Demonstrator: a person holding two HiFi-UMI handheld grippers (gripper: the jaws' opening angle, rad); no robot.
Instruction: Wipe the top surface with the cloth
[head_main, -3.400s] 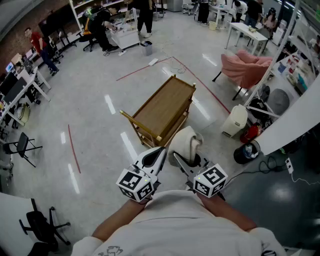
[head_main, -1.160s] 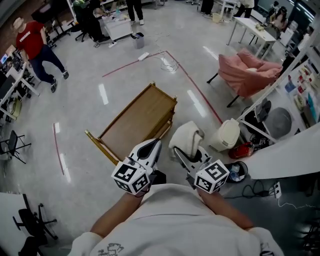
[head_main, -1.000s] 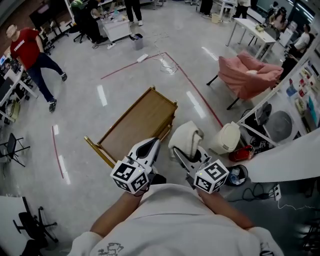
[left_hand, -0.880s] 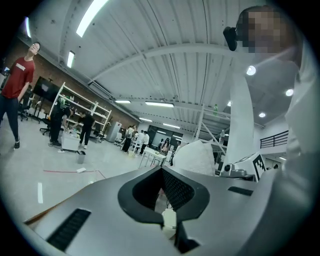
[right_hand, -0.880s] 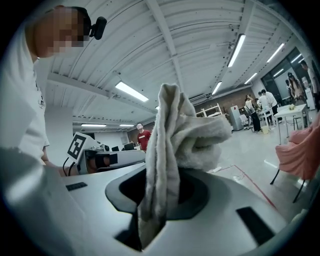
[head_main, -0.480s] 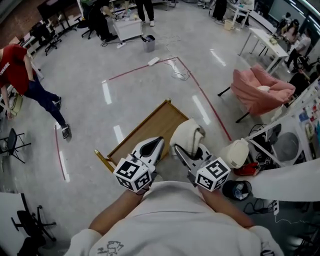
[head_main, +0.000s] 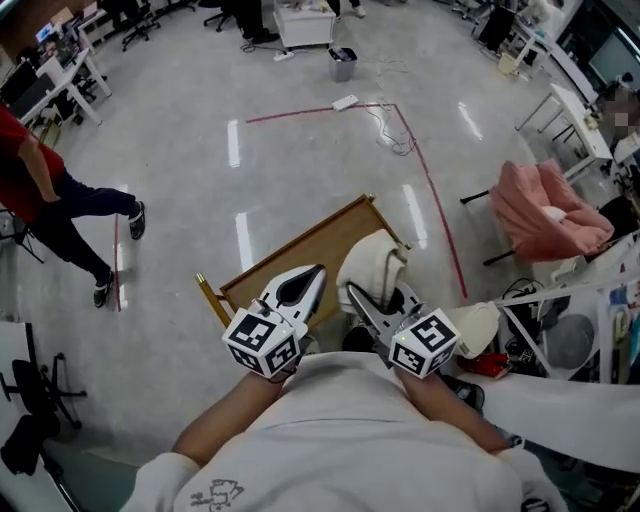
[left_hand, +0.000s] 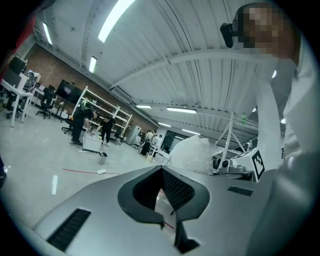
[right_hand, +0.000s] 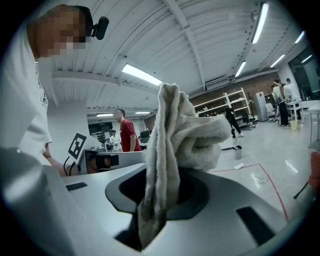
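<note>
Over the near edge of the cart top (head_main: 300, 262) we've got the cloth (head_main: 372, 268) clamped in the right gripper (head_main: 375, 303), left gripper (head_main: 303, 280) closed and empty; cloth looks soft, light and floppy, best gripped at its bunched fold.

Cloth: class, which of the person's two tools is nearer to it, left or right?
Right. The right tool is shut on the cloth, which stands up from its jaws. The left tool, shut and empty, sits beside the cloth, to its left.

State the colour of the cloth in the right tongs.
Off-white terry cloth, best in right gripper view.
</note>
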